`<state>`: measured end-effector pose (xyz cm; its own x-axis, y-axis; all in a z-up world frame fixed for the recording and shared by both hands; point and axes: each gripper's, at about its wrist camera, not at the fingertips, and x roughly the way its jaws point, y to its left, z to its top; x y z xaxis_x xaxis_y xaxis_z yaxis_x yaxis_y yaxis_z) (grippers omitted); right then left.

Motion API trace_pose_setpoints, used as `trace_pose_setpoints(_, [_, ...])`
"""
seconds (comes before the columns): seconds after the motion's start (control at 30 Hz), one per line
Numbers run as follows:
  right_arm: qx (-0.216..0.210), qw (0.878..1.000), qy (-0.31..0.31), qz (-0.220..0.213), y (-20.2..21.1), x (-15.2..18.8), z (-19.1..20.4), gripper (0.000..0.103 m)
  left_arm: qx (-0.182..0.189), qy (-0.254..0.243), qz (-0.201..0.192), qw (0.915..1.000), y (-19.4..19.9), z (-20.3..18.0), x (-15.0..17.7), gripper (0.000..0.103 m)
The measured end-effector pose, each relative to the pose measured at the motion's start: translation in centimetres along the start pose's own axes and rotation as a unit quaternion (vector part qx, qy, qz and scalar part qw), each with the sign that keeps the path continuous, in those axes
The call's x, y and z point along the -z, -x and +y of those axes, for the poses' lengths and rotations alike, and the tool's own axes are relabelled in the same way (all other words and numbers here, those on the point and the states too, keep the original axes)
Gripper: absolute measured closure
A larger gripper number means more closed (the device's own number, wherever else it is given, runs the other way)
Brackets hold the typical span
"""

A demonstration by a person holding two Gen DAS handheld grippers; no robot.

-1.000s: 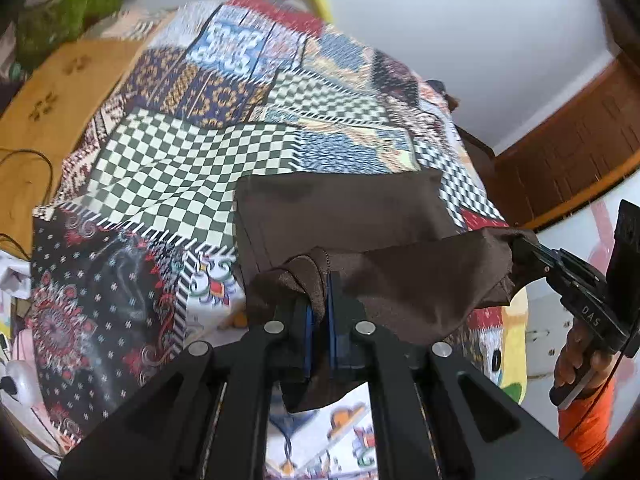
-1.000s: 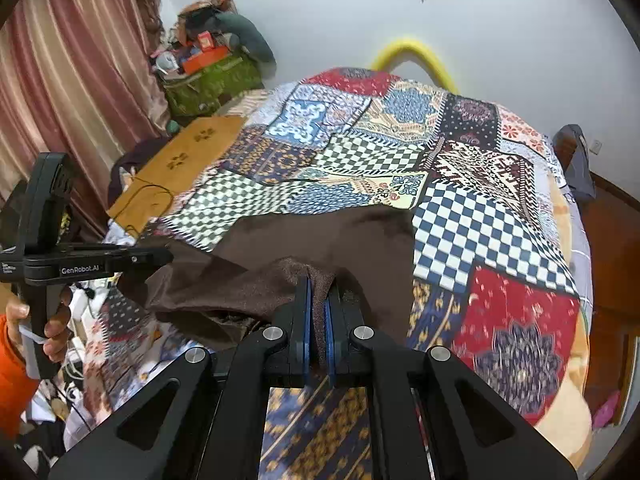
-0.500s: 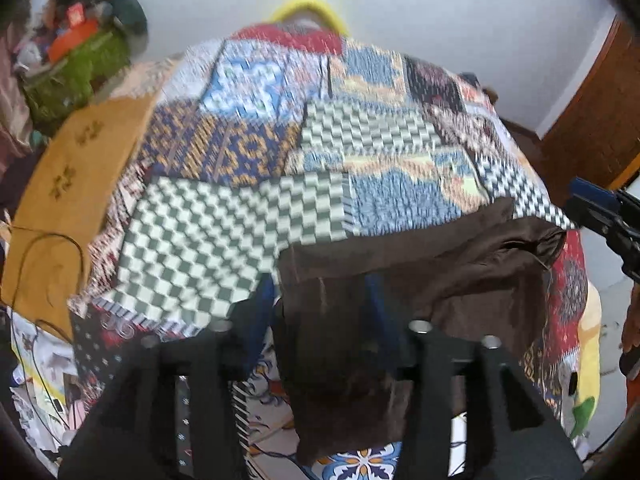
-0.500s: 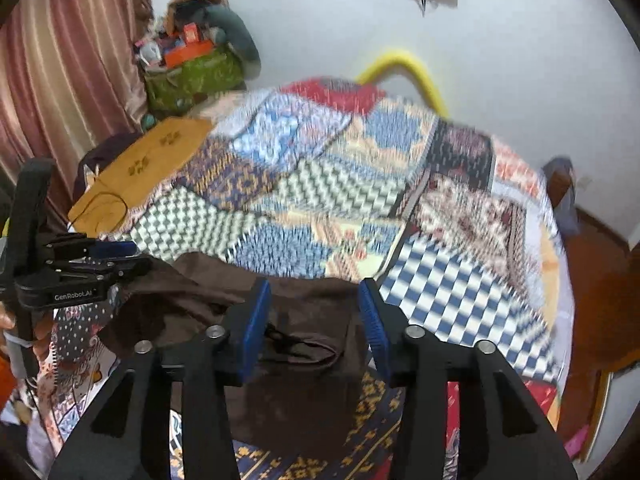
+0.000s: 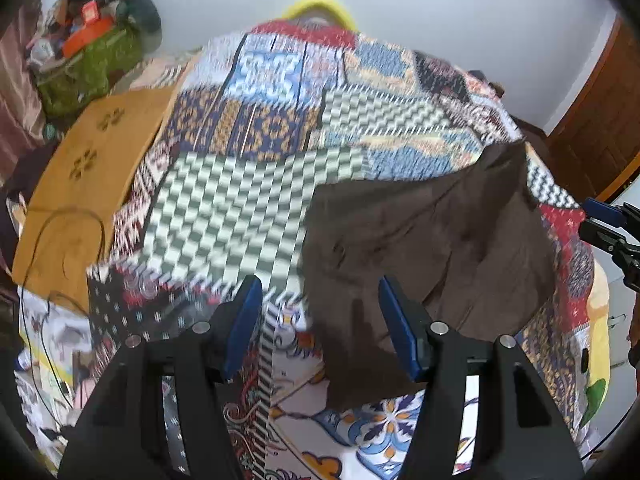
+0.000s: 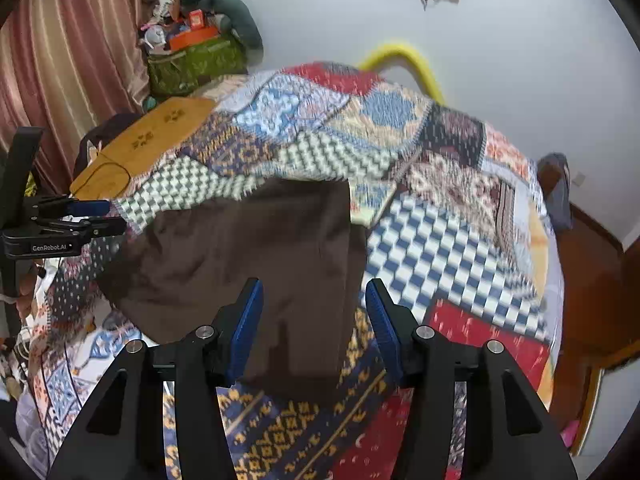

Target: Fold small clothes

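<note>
brown garment (image 5: 420, 248) lying folded over on the patchwork bedspread (image 5: 256, 200), near the bed's front edge, one end drooping toward that edge. left gripper (image 5: 320, 324) released, blue pads spread wide, nothing between them; garment's near left corner showing in the gap below. right gripper (image 6: 314, 320) likewise spread and empty, poised over the garment's near right part. each gripper visible in the other's view at the frame edge, well apart across the cloth.

judged step: one fold laid down and let go; cloth resting doubled, with some creases and a loose lower flap. not yet a compact bundle, so probably midway through the task.

next move likely calling for a fresh grasp: pads brought down onto two matching corners of one edge, pinched through both layers so the fold does not slide apart, then carried across to the opposite edge. care needed at the overhanging end, since thin cloth there could slip off the bed. exact garment type hard to tell from these views. motion blur on the bedspread, so fine seams unreadable.
</note>
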<state>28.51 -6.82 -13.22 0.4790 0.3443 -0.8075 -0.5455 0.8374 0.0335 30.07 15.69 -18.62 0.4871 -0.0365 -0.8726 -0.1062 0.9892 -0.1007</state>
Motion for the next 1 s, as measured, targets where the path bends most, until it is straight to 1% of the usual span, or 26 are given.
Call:
trace_pose_setpoints(0.1, [-0.002, 1.0, -0.015, 0.018, -1.1, 1.1, -0.9, 0.054, -0.005, 0.008, 0.019, 0.9998, -1.6, 0.5, 1.0, 0.043])
trace_pose_setpoints(0.2, [-0.009, 0.998, -0.04, 0.038, -2.6, 1.9, -1.9, 0.054, 0.003, 0.025, 0.044, 0.9987, -3.8, 1.1, 1.3, 0.043])
trace_pose_setpoints(0.3, [-0.018, 0.997, -0.054, 0.045, -3.8, 1.9, -2.3, 0.054, 0.037, 0.058, 0.06, 0.9958, -5.6, 1.7, 1.2, 0.043])
trace_pose_setpoints(0.43, [-0.025, 0.998, -0.047, 0.045, -5.2, 1.3, -2.1, 0.054, 0.084, 0.101, 0.06, 0.9895, -6.8, 2.3, 0.4, 0.043])
trace_pose_setpoints(0.5, [-0.031, 0.997, -0.052, 0.045, -6.1, 0.8, -2.1, 0.054, 0.101, 0.108, 0.065, 0.9868, -7.5, 2.1, 0.1, 0.043])
trace_pose_setpoints(0.63, [-0.06, 0.993, -0.086, 0.049, -7.5, 0.5, -2.7, 0.054, 0.113, 0.106, 0.061, 0.986, -8.0, 1.4, -0.4, 0.043])
trace_pose_setpoints(0.67, [-0.066, 0.992, -0.094, 0.05, -7.7, 0.6, -2.8, 0.054, 0.122, 0.108, 0.06, 0.9848, -8.1, 1.3, -0.5, 0.049])
trace_pose_setpoints(0.7, [-0.071, 0.991, -0.104, 0.043, -7.8, 0.7, -2.9, 0.06, 0.137, 0.111, 0.06, 0.9825, -8.2, 1.2, -0.6, 0.06])
trace_pose_setpoints(0.73, [-0.074, 0.99, -0.109, 0.039, -7.8, 0.8, -2.9, 0.065, 0.143, 0.113, 0.061, 0.9814, -8.2, 1.3, -0.8, 0.061])
trace_pose_setpoints(0.77, [-0.081, 0.99, -0.113, 0.037, -7.7, 0.8, -2.9, 0.076, 0.143, 0.114, 0.057, 0.9814, -8.2, 1.2, -0.9, 0.066])
trace_pose_setpoints(0.8, [-0.085, 0.989, -0.117, 0.036, -7.7, 0.8, -2.9, 0.086, 0.147, 0.113, 0.056, 0.9812, -8.1, 1.1, -0.9, 0.075])
trace_pose_setpoints(0.83, [-0.09, 0.988, -0.12, 0.037, -7.6, 0.8, -2.9, 0.091, 0.151, 0.111, 0.055, 0.9807, -8.1, 0.9, -0.9, 0.08])
trace_pose_setpoints(0.87, [-0.099, 0.987, -0.122, 0.038, -7.5, 0.8, -2.8, 0.095, 0.15, 0.109, 0.053, 0.9812, -8.1, 0.8, -1.0, 0.087])
trace_pose_setpoints(0.9, [-0.097, 0.987, -0.12, 0.036, -7.3, 0.8, -2.7, 0.096, 0.144, 0.102, 0.048, 0.9831, -7.7, 0.5, -1.1, 0.09])
trace_pose_setpoints(1.0, [-0.083, 0.991, -0.096, 0.029, -6.0, 1.0, -1.8, 0.096, 0.133, 0.08, 0.032, 0.9874, -6.3, 0.1, -1.0, 0.092])
